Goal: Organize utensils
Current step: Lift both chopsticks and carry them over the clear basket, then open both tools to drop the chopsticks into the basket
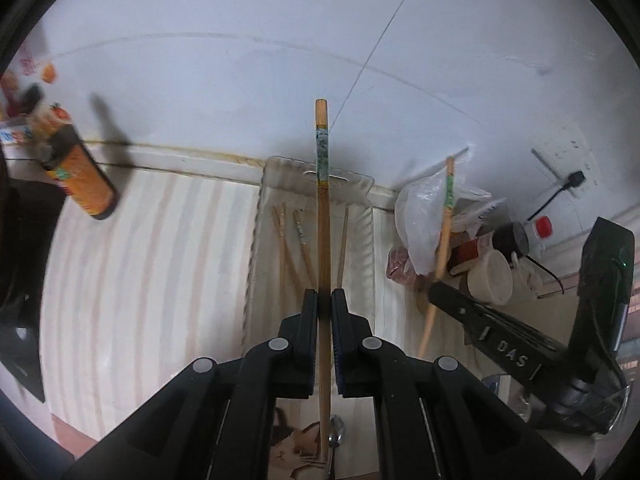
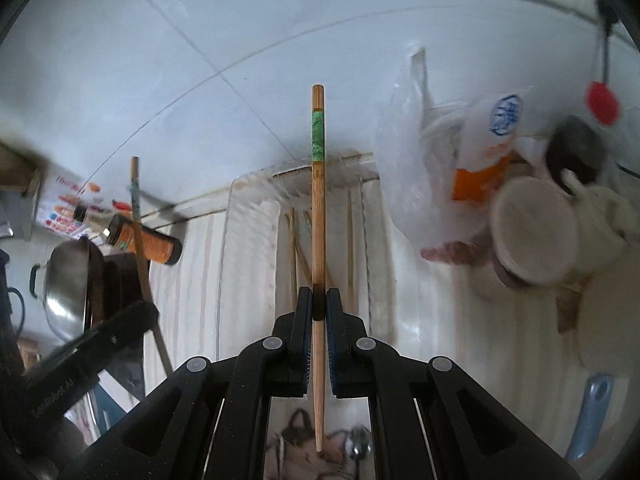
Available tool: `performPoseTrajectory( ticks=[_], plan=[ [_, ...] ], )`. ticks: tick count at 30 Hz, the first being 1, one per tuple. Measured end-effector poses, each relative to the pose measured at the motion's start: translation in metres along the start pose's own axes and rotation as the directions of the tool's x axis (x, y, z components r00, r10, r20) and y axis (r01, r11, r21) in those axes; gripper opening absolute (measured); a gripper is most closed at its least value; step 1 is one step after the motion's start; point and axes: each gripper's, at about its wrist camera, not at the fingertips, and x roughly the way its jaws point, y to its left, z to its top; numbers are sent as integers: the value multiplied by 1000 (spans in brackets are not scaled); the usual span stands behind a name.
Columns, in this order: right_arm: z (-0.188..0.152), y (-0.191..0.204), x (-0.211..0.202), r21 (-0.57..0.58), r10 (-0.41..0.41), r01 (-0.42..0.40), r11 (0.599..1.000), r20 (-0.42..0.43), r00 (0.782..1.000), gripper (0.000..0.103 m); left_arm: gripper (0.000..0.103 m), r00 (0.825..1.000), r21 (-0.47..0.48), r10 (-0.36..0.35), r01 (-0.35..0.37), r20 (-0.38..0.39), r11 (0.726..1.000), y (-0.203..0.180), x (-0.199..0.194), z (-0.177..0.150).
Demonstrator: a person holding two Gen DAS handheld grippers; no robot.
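left wrist view: left gripper (image 1: 324,300) clamps chopstick (image 1: 322,208) above tray (image 1: 256,216).

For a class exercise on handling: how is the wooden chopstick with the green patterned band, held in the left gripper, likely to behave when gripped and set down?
The wooden chopstick looks stiff: it stays straight though clamped low by the left gripper. Probably light, being thin. Its rounded shaft may roll when released in the clear plastic tray.

blurred cup (image 2: 536,232), spoon (image 1: 335,440) half cut off
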Motion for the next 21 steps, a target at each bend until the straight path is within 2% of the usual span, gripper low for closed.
performPoseTrajectory(
  ticks=[5,11,16,19,21],
  plan=[
    [18,-1,45,26,-18,20,999,-68,998,7,4,995,-20,11,-13,-97,1000,8,43,20],
    [15,-2,82,20,-42,45,999,-119,992,7,5,983,-14,41,-44,-178,999,16,77,20],
    [9,-3,97,11,-36,38,999,-154,987,8,7,979,-21,73,-78,-190,997,20,78,17],
    [5,-4,93,4,-51,52,999,-143,988,17,10,981,-9,120,-123,-152,992,22,67,12],
    [2,-6,86,6,-64,65,998,-122,990,26,25,978,8,169,-170,-124,985,23,60,10]
  ],
)
